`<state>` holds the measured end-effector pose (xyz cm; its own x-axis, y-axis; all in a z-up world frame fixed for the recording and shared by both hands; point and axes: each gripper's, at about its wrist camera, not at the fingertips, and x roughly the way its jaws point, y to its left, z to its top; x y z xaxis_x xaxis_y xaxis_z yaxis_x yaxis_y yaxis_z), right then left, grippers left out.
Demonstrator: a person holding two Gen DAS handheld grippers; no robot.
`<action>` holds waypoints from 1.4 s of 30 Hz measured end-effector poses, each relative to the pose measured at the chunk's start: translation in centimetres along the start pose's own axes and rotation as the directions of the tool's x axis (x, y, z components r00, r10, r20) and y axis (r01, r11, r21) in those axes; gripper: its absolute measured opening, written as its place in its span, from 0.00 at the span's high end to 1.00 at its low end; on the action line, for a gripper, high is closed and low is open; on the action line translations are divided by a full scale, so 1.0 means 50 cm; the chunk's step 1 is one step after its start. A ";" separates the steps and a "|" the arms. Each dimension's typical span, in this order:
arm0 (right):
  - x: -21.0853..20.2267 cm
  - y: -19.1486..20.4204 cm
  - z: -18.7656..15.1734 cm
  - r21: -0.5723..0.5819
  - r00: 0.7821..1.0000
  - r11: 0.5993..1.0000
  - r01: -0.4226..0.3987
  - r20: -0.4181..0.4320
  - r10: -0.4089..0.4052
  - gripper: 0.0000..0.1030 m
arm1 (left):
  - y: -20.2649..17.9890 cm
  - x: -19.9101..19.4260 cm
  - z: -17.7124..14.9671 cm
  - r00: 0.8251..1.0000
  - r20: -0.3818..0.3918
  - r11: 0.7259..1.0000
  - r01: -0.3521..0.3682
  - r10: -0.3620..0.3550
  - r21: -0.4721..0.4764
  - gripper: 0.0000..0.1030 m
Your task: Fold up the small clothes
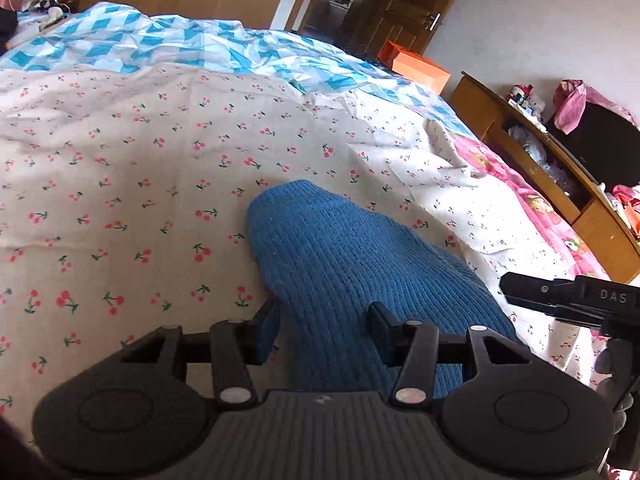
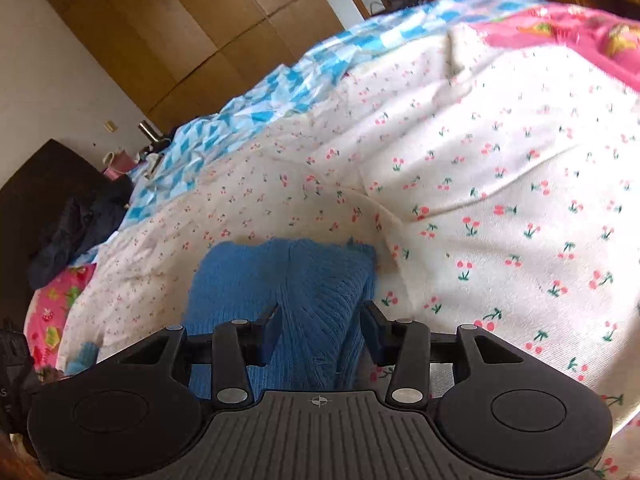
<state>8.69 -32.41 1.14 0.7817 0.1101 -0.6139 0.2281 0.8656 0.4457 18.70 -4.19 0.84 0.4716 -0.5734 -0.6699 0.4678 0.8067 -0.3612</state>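
Observation:
A blue ribbed knit garment (image 1: 340,268) lies on the white cherry-print cloth (image 1: 120,184) on the bed. My left gripper (image 1: 324,320) is open, its fingers either side of the garment's near end, just above it. In the right wrist view the same blue garment (image 2: 304,280) lies bunched under my right gripper (image 2: 320,320), which is open with its fingers straddling the fabric. The right gripper's body (image 1: 568,296) shows at the right edge of the left wrist view.
A blue-and-white diamond sheet (image 1: 168,40) covers the far bed. A pink cartoon blanket (image 1: 532,200) lies along the right edge. A wooden shelf unit (image 1: 560,168) and an orange box (image 1: 420,68) stand beyond. Dark clothing (image 2: 76,224) lies at the left.

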 end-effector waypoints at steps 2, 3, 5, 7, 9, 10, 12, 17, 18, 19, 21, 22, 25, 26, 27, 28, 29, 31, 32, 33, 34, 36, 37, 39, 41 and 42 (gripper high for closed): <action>-0.017 0.024 -0.006 -0.061 0.998 0.998 0.031 0.055 -0.028 0.58 | -0.007 -0.015 -0.006 0.998 0.024 0.998 -0.058 0.057 0.022 0.48; -0.022 0.032 -0.013 -0.089 0.997 0.996 0.029 0.069 -0.023 0.58 | -0.014 -0.019 -0.009 0.997 0.032 0.997 -0.075 0.073 0.035 0.48; -0.025 0.046 -0.031 -0.132 0.999 0.991 0.003 0.041 0.002 0.58 | -0.033 -0.032 -0.022 0.996 0.039 0.995 -0.082 0.080 0.058 0.49; -0.016 0.042 -0.053 -0.137 1.000 0.990 -0.026 -0.020 0.023 0.60 | -0.053 -0.048 -0.044 0.996 0.050 0.993 -0.081 0.077 0.087 0.49; 0.002 0.037 -0.075 -0.196 0.996 0.979 0.047 -0.067 -0.061 0.66 | -0.069 -0.052 -0.070 0.995 0.035 0.989 -0.097 0.094 0.115 0.48; 0.017 0.032 -0.081 -0.229 0.993 0.970 0.079 -0.072 -0.098 0.64 | -0.075 -0.047 -0.084 0.994 0.018 0.985 -0.111 0.109 0.132 0.48; 0.042 0.015 -0.081 -0.231 0.987 0.966 0.117 -0.079 -0.138 0.64 | -0.082 -0.036 -0.100 0.992 -0.017 0.983 -0.123 0.127 0.136 0.47; 0.049 0.014 -0.058 -0.189 0.986 0.972 0.143 -0.058 -0.156 0.66 | -0.124 -0.051 -0.097 0.980 0.052 0.961 -0.200 0.193 0.192 0.47; 0.043 0.017 -0.058 -0.186 0.986 0.972 0.143 -0.056 -0.155 0.66 | -0.129 -0.050 -0.098 0.975 0.057 0.950 -0.224 0.217 0.219 0.47; 0.030 0.020 -0.060 -0.185 0.988 0.974 0.133 -0.047 -0.144 0.66 | -0.131 -0.050 -0.100 0.969 0.060 0.941 -0.246 0.238 0.232 0.47; 0.003 0.021 -0.066 -0.180 0.993 0.978 0.106 -0.034 -0.114 0.65 | -0.124 -0.056 -0.106 0.972 0.046 0.948 -0.235 0.230 0.217 0.47; -0.006 0.020 -0.067 -0.182 0.995 0.979 0.093 -0.028 -0.100 0.65 | -0.117 -0.059 -0.109 0.975 0.039 0.956 -0.221 0.218 0.194 0.47; -0.020 0.022 -0.060 -0.191 0.997 0.978 0.079 0.004 -0.079 0.61 | -0.102 -0.066 -0.103 0.979 0.048 0.969 -0.201 0.196 0.140 0.48; -0.018 0.023 -0.053 -0.192 0.997 0.979 0.074 0.009 -0.073 0.61 | -0.102 -0.066 -0.097 0.979 0.059 0.970 -0.203 0.197 0.135 0.48; -0.010 0.025 -0.044 -0.188 0.997 0.979 0.076 0.010 -0.076 0.61 | -0.102 -0.064 -0.090 0.977 0.068 0.968 -0.209 0.202 0.136 0.48; 0.002 0.023 -0.033 -0.178 0.997 0.981 0.077 0.009 -0.076 0.60 | -0.102 -0.060 -0.081 0.975 0.079 0.967 -0.216 0.207 0.136 0.48; 0.016 0.019 -0.024 -0.163 0.998 0.984 0.070 0.002 -0.070 0.60 | -0.101 -0.054 -0.071 0.974 0.085 0.967 -0.218 0.208 0.132 0.48; 0.046 0.005 -0.006 -0.116 0.997 0.990 0.076 -0.015 -0.078 0.58 | -0.094 -0.038 -0.053 0.974 0.087 0.968 -0.219 0.209 0.119 0.48; 0.055 -0.001 -0.001 -0.100 0.997 0.993 0.069 -0.016 -0.071 0.57 | -0.089 -0.029 -0.045 0.973 0.090 0.969 -0.223 0.214 0.110 0.48; 0.064 -0.006 0.004 -0.084 0.998 0.995 0.052 -0.018 -0.054 0.56 | -0.086 -0.021 -0.040 0.973 0.096 0.970 -0.219 0.210 0.103 0.48; 0.075 -0.010 0.007 -0.074 0.999 0.997 0.031 -0.024 -0.032 0.54 | -0.083 -0.012 -0.035 0.975 0.100 0.973 -0.209 0.200 0.098 0.48; 0.101 -0.011 0.011 -0.066 0.999 0.998 -0.003 -0.048 0.000 0.50 | -0.078 0.013 -0.027 0.977 0.089 0.974 -0.204 0.196 0.098 0.47; 0.112 -0.011 0.011 -0.058 0.998 0.998 -0.018 -0.059 0.015 0.50 | -0.075 0.028 -0.025 0.977 0.078 0.973 -0.207 0.200 0.100 0.47; 0.130 -0.008 0.011 -0.062 0.997 0.997 -0.035 -0.072 0.031 0.51 | -0.066 0.052 -0.023 0.979 0.055 0.975 -0.201 0.196 0.094 0.46; 0.143 0.001 0.012 -0.100 0.997 0.995 -0.008 -0.071 0.001 0.64 | -0.059 0.069 -0.016 0.982 0.041 0.979 -0.189 0.186 0.078 0.42; 0.145 0.000 0.015 -0.097 0.998 0.995 0.008 -0.065 -0.014 0.77 | -0.058 0.076 -0.010 0.983 0.041 0.980 -0.183 0.180 0.077 0.42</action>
<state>14.79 -31.96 -2.83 0.7387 0.1298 -0.6614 0.1764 0.9098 0.3756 18.75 -8.64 -0.99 0.5782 -0.4241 -0.6970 0.4298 0.8845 -0.1817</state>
